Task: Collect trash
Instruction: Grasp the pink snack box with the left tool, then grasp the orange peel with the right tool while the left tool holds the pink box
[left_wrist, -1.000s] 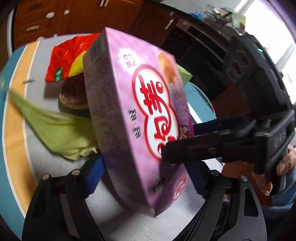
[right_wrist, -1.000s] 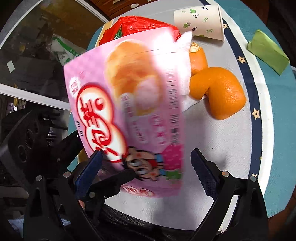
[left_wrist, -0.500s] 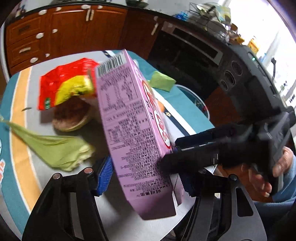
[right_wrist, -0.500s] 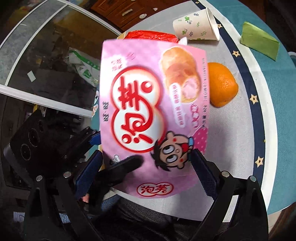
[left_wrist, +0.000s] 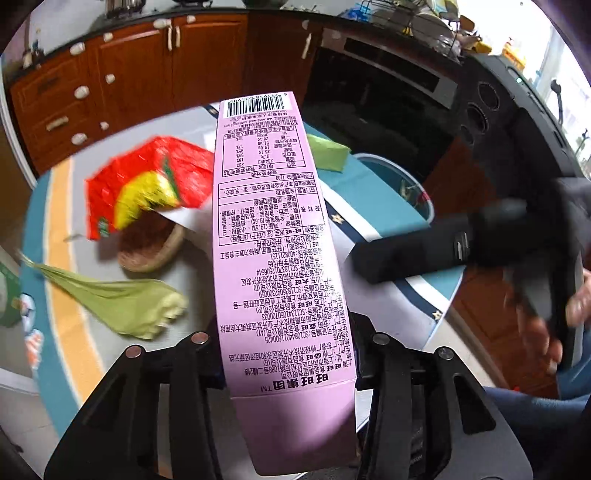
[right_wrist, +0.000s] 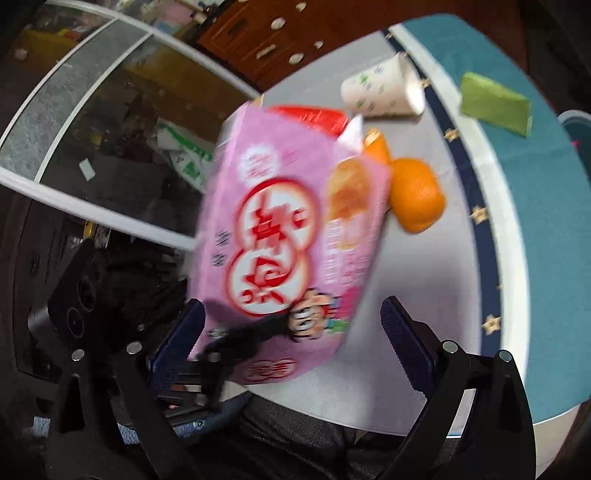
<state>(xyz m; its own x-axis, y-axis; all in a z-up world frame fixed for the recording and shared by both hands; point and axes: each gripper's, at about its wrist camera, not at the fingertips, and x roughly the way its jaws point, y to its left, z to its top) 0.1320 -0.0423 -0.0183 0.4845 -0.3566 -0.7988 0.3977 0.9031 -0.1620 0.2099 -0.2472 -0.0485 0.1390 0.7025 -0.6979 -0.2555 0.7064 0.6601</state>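
The left wrist view shows the pink snack box (left_wrist: 280, 258) end-on down the centre of the frame, its narrow printed side with the barcode at the top. The left claw (left_wrist: 288, 354) has just been closing, and its fingers now press on the box's two broad faces at the lower centre, so it grips the box above the table (left_wrist: 62, 229). At the right of this frame the right claw's dark finger (left_wrist: 417, 254) reaches in toward the box, with a hand (left_wrist: 550, 332) behind it; whether the finger touches the box cannot be told.

The right wrist view shows what the left one hides: the box's broad front face (right_wrist: 288, 236) with red circles and a cartoon head, blurred, at the centre. The right claw (right_wrist: 291, 347) stands wide apart, its blue pads on either side of the box's lower end, not pressing on it. A dark finger of the left claw crosses the box's lower edge.

Only the left view shows the red wrapper (left_wrist: 147, 184), the brown basket (left_wrist: 151, 251) and the green leaf (left_wrist: 122, 299) at the left. Only the right view shows the orange peel (right_wrist: 413, 192) and paper cup (right_wrist: 384, 92). Both show the green packet (right_wrist: 495, 107).
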